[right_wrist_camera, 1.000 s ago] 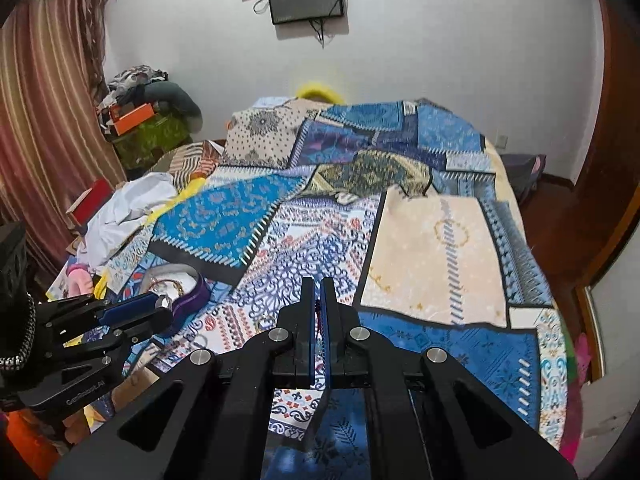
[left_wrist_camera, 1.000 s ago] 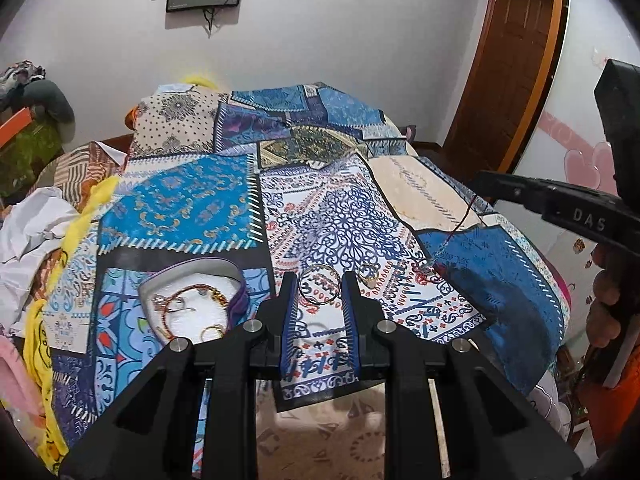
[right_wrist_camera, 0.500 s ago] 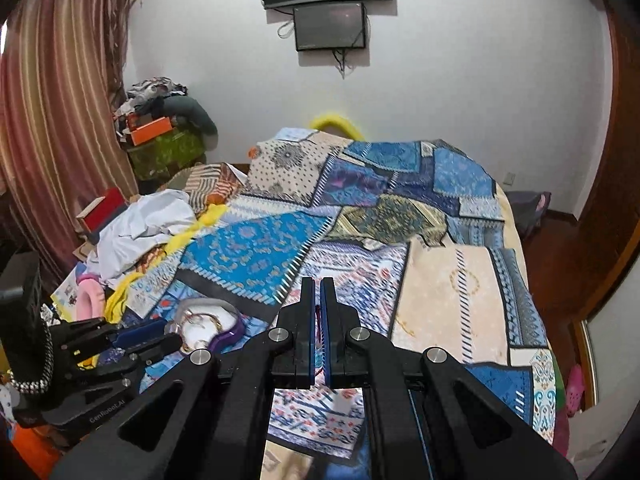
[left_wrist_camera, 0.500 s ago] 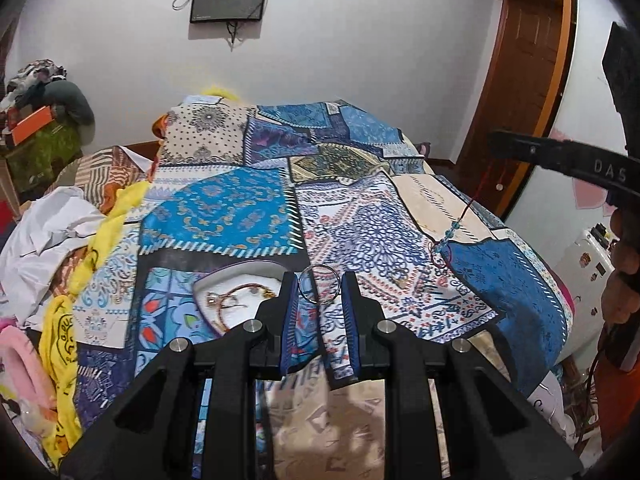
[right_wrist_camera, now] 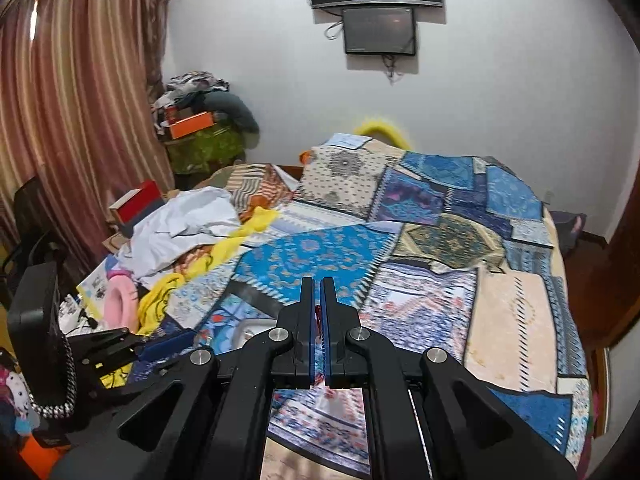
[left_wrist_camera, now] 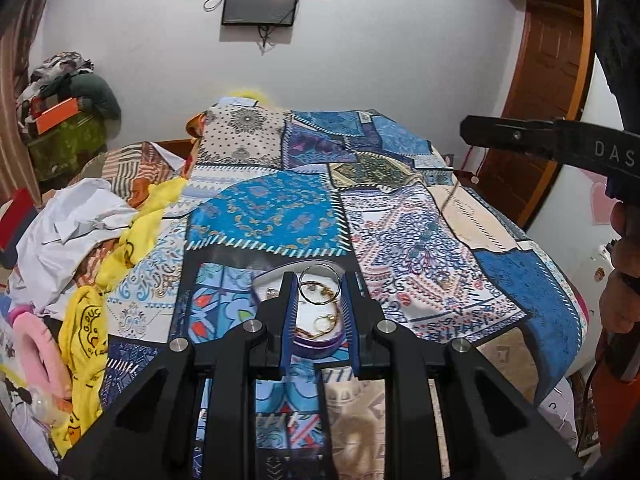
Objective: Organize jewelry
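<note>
Left claw pinching thin silver ring between pads, hanging over white jewelry dish on bed. Right claw clamping red cord. Risk: ring slipping sideways, dropping onto quilt, missing dish.

Bed under a patchwork cover, with clothes and a jewelry dish on top

The bed is spread with a patchwork cover of blue, cream and dark printed panels, which hangs over the near right corner. Along its left side lie a crumpled white garment, a yellow printed cloth trailing toward the near edge, and a pink padded piece beside it. A striped orange-and-cream cloth lies further back. Near the front edge a shallow purple-rimmed dish rests on the cover, holding gold-coloured chains and rings.
</note>
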{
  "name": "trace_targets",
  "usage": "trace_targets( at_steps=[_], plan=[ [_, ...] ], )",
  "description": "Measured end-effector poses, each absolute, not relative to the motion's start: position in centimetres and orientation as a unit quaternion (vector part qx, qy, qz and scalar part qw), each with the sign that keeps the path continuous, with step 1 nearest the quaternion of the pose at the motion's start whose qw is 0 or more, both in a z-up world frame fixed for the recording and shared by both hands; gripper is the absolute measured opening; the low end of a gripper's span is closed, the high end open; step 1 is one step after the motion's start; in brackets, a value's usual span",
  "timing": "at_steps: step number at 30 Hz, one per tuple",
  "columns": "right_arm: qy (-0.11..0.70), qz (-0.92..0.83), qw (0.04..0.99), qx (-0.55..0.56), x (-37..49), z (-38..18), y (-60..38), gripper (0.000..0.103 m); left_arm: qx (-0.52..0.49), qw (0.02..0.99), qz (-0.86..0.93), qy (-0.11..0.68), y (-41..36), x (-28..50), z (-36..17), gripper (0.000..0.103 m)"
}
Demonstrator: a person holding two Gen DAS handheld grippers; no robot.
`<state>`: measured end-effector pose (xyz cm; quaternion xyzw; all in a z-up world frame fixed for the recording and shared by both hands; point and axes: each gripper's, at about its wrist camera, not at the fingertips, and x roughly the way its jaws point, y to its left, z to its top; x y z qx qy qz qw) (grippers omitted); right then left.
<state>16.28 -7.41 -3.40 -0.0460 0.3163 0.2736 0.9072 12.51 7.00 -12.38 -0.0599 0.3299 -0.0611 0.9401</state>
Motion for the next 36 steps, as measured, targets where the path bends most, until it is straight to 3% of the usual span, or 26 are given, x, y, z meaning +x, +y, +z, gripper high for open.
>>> trace_targets(
  at_steps=[16, 36],
  plan=[
    [0.356, 0.318, 0.876, -0.074, 17.8, -6.7, -1.8, 0.002, -0.074, 0.933, -0.048, 0.349, 9.2, 14.4, -14.8, 0.021],
    [0.473, 0.335, 0.812, -0.069, 20.9, -14.1, -0.7, 0.002, -0.08, 0.911, -0.074, 0.397, 8.4, 17.4, -19.2, 0.021]
  ],
)
